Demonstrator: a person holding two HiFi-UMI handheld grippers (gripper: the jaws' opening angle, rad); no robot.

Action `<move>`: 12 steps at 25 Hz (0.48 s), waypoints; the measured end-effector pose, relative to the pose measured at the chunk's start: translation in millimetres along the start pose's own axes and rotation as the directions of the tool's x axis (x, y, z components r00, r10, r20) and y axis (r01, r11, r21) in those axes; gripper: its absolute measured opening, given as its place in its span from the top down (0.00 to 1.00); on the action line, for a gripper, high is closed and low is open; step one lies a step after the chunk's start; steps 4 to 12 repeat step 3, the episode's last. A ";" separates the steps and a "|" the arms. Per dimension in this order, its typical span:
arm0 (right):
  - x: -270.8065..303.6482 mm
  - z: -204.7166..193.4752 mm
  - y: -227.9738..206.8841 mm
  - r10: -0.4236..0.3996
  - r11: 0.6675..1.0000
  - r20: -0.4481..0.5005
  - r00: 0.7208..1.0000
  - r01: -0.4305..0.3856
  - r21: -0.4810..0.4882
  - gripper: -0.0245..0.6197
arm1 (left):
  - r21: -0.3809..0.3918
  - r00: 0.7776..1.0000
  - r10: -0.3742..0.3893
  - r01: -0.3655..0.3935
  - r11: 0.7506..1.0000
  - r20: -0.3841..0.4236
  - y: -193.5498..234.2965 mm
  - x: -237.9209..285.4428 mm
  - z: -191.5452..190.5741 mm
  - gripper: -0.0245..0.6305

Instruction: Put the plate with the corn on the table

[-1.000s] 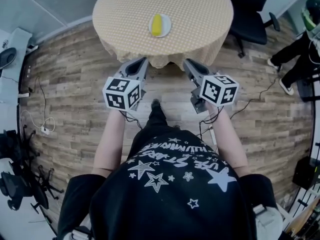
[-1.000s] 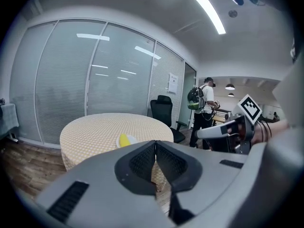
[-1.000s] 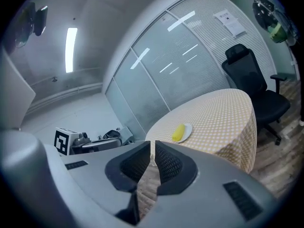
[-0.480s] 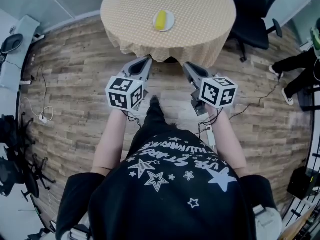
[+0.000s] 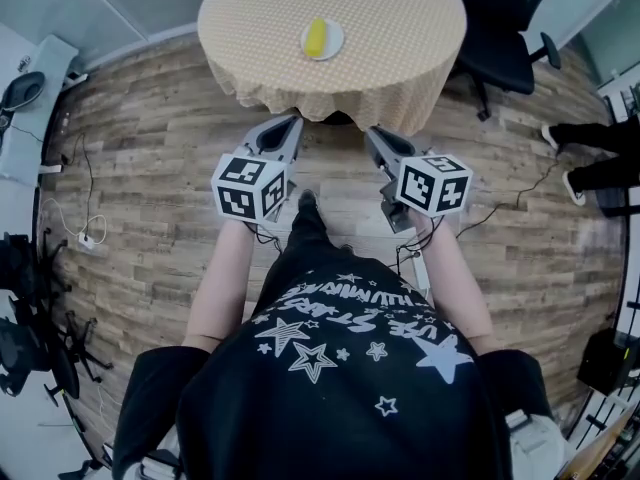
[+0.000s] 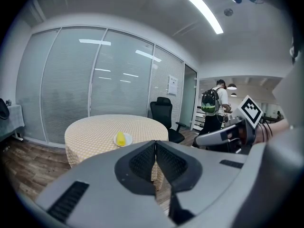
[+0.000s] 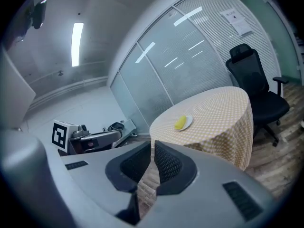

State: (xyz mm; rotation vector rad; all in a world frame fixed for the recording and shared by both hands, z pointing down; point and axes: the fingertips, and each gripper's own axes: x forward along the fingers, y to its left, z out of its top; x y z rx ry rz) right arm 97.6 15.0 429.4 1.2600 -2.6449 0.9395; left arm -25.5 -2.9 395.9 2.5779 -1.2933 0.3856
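A white plate [image 5: 322, 39] with a yellow corn cob [image 5: 316, 37] on it rests on the round table [image 5: 400, 28], which has a yellow checked cloth. Both grippers hover over the floor in front of the table, short of its near edge. My left gripper [image 5: 292, 120] is shut with nothing in it, and so is my right gripper [image 5: 372, 131]. In the left gripper view the plate [image 6: 122, 139] lies beyond the closed jaws [image 6: 155, 143]. From the right gripper view the plate [image 7: 183, 123] shows past the shut tips [image 7: 153, 144].
A black office chair [image 5: 505, 28] stands right of the table. A person's legs [image 5: 590, 158] are at the far right; a person with a backpack [image 6: 211, 106] shows in the left gripper view. Cables [image 5: 85, 243] and stands [image 5: 40, 338] lie along the left wall on the wooden floor.
The person at the far right has walked further out of frame. Both grippers stay shut and have barely shifted before the table.
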 end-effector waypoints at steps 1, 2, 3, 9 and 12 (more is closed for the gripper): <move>-0.2 -0.9 0.1 -0.001 1.000 -0.002 1.000 0.001 -0.001 0.90 | -0.001 1.000 0.000 0.000 1.000 0.000 0.0 -0.2 -0.2 0.95; -0.3 -1.8 0.3 -0.002 1.000 -0.005 1.000 0.002 -0.002 0.90 | -0.002 1.000 0.001 -0.001 1.000 0.001 0.1 -0.3 -0.4 0.95; -0.4 -2.7 0.6 -0.003 1.000 -0.007 1.000 0.003 -0.002 0.90 | -0.004 1.000 0.002 -0.002 1.000 0.002 0.2 -0.4 -0.5 0.95; -0.4 -2.7 0.6 -0.003 1.000 -0.007 1.000 0.003 -0.002 0.90 | -0.004 1.000 0.002 -0.002 1.000 0.002 0.2 -0.4 -0.5 0.95; -0.4 -2.7 0.6 -0.003 1.000 -0.007 1.000 0.003 -0.002 0.90 | -0.004 1.000 0.002 -0.002 1.000 0.002 0.2 -0.4 -0.5 0.95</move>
